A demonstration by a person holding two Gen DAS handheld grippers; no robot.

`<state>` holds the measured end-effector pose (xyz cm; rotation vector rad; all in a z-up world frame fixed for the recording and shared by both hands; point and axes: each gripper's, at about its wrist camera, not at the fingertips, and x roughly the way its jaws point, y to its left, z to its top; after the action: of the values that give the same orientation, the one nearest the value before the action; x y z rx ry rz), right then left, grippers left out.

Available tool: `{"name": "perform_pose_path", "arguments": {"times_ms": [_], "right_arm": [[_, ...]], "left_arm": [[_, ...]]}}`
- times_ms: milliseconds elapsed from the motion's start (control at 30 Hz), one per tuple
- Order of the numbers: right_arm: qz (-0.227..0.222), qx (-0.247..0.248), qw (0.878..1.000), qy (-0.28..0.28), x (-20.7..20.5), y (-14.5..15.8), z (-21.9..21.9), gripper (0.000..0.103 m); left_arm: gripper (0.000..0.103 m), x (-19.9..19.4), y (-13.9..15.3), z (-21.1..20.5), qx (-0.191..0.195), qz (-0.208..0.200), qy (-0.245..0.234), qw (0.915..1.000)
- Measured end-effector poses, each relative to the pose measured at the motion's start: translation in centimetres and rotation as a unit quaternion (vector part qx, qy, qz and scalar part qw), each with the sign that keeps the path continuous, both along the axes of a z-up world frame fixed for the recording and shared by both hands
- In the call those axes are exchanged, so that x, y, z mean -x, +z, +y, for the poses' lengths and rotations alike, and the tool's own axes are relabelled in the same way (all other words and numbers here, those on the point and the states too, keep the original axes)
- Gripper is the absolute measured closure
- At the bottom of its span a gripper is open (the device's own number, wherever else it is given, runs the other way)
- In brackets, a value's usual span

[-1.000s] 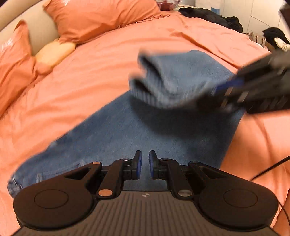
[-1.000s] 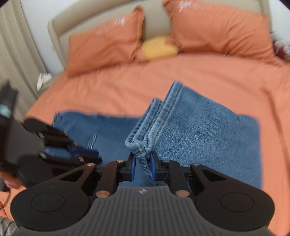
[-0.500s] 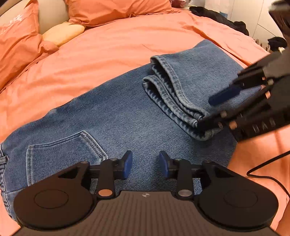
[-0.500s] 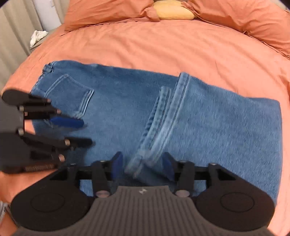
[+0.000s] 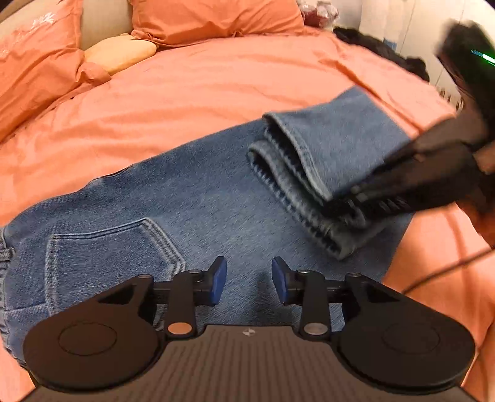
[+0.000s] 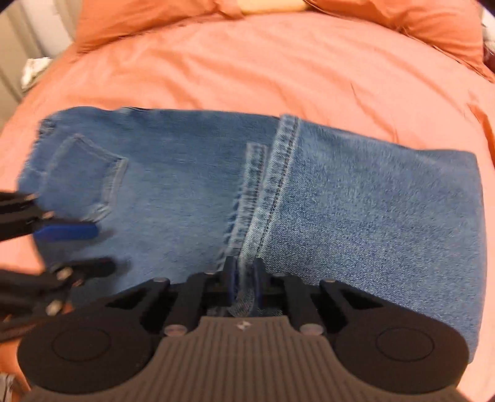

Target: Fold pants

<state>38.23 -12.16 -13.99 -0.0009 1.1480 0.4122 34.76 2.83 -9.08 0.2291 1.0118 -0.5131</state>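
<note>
Blue jeans lie on the orange bed, their leg ends folded back over the upper legs, back pocket at the left. My left gripper is open and empty, just above the denim near the front edge. My right gripper is shut on the jeans' hem at the near edge of the folded part; it also shows in the left wrist view, blurred. The left gripper's fingers appear at the left of the right wrist view.
Orange pillows and a yellow cushion lie at the head of the bed. Dark clothes lie at the far right edge. A black cable runs over the sheet at right.
The right gripper laid the leg ends down on the jeans, opened half a second ago, and is now shut on the hem again. The left gripper opened and came lower, nearer the pocket.
</note>
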Motion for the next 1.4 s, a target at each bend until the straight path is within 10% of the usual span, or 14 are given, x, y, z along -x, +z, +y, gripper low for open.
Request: {"name": "perform_pose_path", "arguments": {"times_ms": [467, 600, 900, 1167, 1400], "right_arm": [[0.025, -0.050, 0.998, 0.006, 0.3, -3.5, -0.3, 0.101], [0.016, -0.057, 0.998, 0.021, 1.0, -2.4, -0.4, 0.075], [-0.056, 0.020, 0.998, 0.009, 0.9, 1.9, -5.9, 0.069], [-0.077, 0.064, 0.994, -0.053, 0.8, 1.8, -14.7, 0.069], [-0.086, 0.077, 0.991, -0.068, 0.9, 0.7, -18.8, 0.069]], "left_arm": [[0.070, -3.2, -0.5, -2.0, 0.059, 0.032, 0.035, 0.9971], [0.070, -3.9, -0.9, -3.3, 0.050, 0.036, 0.029, 0.9977], [0.030, -5.4, -1.3, -4.8, 0.074, 0.023, 0.044, 0.9960], [0.028, -9.2, -4.9, -4.9, 0.140, 0.047, 0.135, 0.9798], [0.082, -9.6, -5.0, -5.6, 0.135, 0.035, 0.164, 0.9766]]}}
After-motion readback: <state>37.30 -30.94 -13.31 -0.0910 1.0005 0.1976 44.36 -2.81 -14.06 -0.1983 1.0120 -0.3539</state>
